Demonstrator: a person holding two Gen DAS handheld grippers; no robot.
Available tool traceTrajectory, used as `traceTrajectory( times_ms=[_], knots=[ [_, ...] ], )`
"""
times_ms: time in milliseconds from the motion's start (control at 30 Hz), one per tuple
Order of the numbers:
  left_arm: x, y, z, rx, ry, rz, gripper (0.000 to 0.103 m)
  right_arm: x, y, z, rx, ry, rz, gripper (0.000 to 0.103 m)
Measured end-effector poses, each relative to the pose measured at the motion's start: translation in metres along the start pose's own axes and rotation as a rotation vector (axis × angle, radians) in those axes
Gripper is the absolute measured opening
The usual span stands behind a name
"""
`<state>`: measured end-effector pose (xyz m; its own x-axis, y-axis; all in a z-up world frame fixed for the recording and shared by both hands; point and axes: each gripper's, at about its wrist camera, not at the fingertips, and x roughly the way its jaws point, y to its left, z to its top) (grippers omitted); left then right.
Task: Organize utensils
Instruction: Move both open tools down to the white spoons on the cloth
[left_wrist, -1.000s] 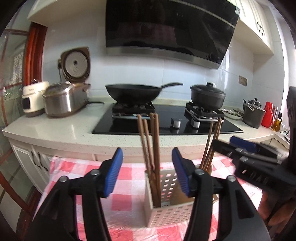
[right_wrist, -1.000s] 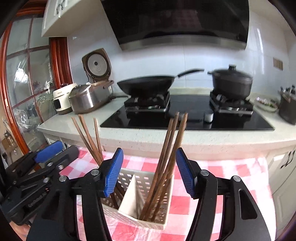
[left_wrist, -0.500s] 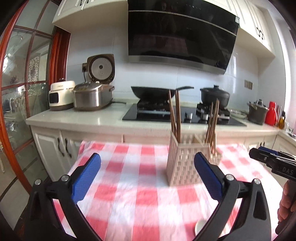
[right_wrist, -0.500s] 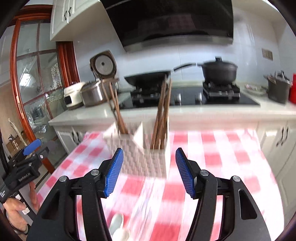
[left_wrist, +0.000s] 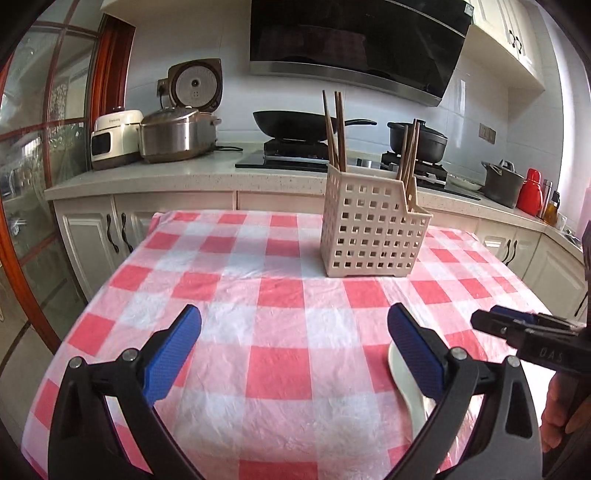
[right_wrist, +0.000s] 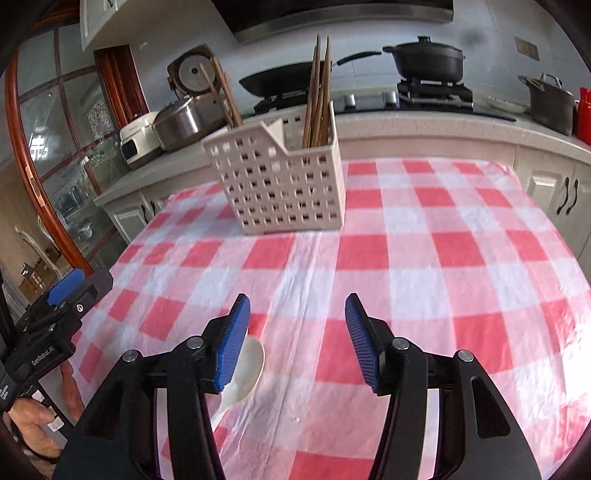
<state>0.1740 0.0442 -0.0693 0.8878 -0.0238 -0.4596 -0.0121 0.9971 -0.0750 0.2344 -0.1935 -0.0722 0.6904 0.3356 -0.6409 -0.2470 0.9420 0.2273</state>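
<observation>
left gripper (left_wrist: 293, 338) is held over the checked tablecloth (left_wrist: 236, 302), jaws spread wide, nothing between them. right gripper (right_wrist: 297, 339) is seen with jaws apart and closing on empty air. the white spoon (right_wrist: 245, 373) lies at seven o'clock of it. the utensil basket (right_wrist: 277, 184) with chopsticks (right_wrist: 317, 92) stands at twelve o'clock.

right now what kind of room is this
A home kitchen, most likely: a gas stove with a wok under a range hood, a rice cooker on the counter, and a checkered tablecloth in front.
</observation>
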Motion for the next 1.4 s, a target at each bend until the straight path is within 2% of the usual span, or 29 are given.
traceTrajectory(
  times_ms=[300,733,833,867,900,1000,1200,1400],
  knots=[
    [-0.008,0.011,-0.004,-0.029,-0.032,0.010,0.098,0.012,0.009,-0.023,0.004,0.077,0.036,0.035],
    [-0.007,0.019,-0.007,-0.041,-0.014,0.024,0.098,0.032,0.021,-0.033,-0.002,0.142,0.057,0.031],
    [-0.004,0.019,-0.010,-0.031,0.000,0.018,0.098,0.035,0.024,-0.032,-0.009,0.138,0.053,0.029],
    [-0.003,0.018,-0.011,-0.029,0.004,0.015,0.098,0.036,0.026,-0.032,-0.019,0.140,0.044,0.025],
    [-0.002,0.018,-0.011,-0.028,0.010,0.012,0.098,0.037,0.026,-0.032,-0.026,0.142,0.035,0.015],
    [0.001,0.016,-0.012,-0.027,0.025,0.002,0.098,0.035,0.026,-0.032,-0.027,0.134,0.043,0.009],
    [0.012,0.006,-0.014,-0.015,0.076,-0.032,0.097,0.025,0.023,-0.030,-0.040,0.111,0.022,0.005],
    [0.026,-0.020,-0.010,0.033,0.126,-0.107,0.097,0.013,0.009,-0.027,-0.027,0.078,-0.001,0.005]
  ],
)
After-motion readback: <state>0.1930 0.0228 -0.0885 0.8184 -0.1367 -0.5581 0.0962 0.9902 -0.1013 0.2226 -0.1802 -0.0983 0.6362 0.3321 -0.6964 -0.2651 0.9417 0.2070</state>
